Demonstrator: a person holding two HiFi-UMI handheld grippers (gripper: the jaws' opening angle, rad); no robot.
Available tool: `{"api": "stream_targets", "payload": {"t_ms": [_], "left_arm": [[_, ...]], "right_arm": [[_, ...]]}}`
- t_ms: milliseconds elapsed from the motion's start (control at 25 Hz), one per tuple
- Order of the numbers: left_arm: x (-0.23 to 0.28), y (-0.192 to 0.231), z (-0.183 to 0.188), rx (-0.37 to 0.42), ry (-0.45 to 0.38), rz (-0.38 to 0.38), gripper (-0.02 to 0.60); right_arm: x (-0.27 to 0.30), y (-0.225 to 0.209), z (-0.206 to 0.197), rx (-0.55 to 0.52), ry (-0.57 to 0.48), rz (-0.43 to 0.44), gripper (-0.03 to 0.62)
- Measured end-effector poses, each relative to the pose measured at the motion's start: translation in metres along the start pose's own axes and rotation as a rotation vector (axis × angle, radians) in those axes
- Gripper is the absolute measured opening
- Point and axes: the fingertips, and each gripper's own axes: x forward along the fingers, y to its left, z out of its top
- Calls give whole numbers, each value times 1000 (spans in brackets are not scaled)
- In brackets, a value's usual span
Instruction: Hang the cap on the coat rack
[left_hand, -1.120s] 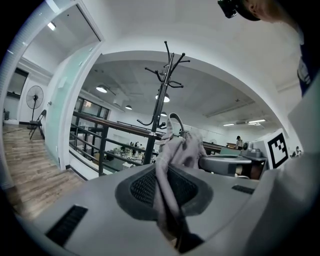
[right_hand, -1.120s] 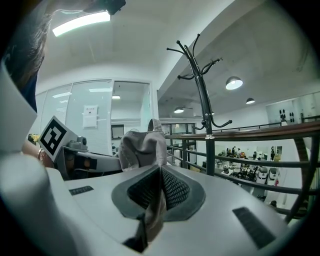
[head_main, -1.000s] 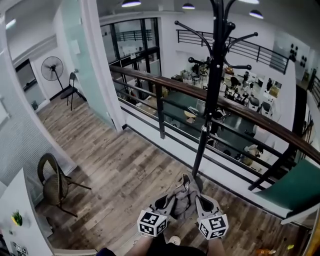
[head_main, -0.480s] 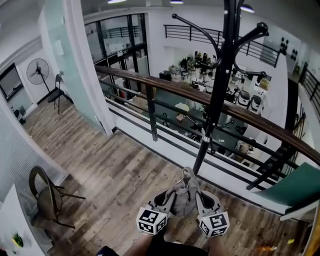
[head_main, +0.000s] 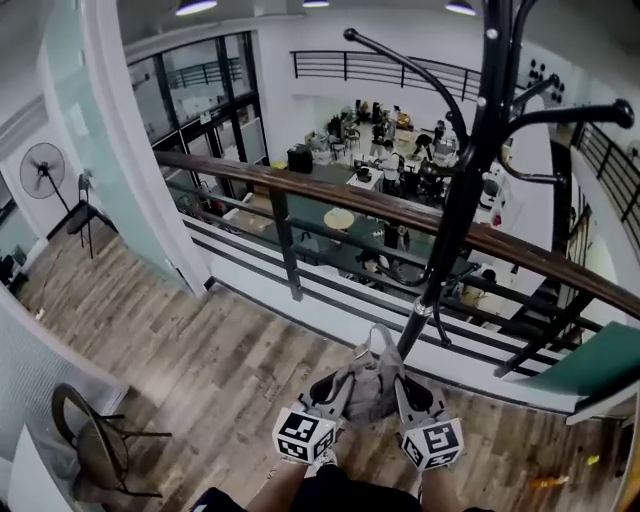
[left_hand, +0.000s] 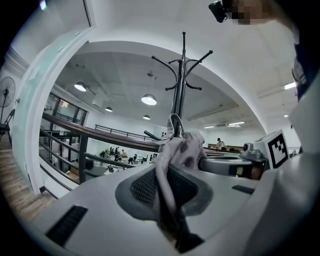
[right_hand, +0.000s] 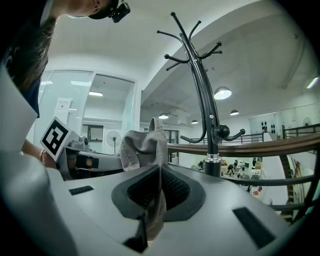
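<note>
one cap (head_main: 371, 388), one coat rack (head_main: 468, 190), two tongs (head_main: 343, 388) (head_main: 398, 388), one chair (head_main: 84, 452), one fan (head_main: 42, 166)

Cap (right_hand: 144, 145) in right tool (right_hand: 159, 175), rack (right_hand: 202, 100) beyond

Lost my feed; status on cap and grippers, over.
Left gripper, right gripper both shut on cap. Cap not hung, low before coat rack. Nothing seen between cap and rack.

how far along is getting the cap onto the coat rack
Done: the cap is picked up, left gripper and right gripper both shut on its fabric. In hand: it is held low before the coat rack pole. Left: lift it onto a hook; the hooks in view are bare.
</note>
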Motion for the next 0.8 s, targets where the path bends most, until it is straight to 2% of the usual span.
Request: {"api": "stream_targets", "payload": {"t_ms": [320,560,800], "left_arm": [[29,28,21,39,-22,-99,51],[45,16,77,71,-120,-161,51],[52,9,130,80,-174,-145,51]], "right_arm": [[27,-2,19,-15,-59,-89,20],[22,-19,75,-104,-145,-129,20],[19,-27,132,-148,-178,-106,20]]}}
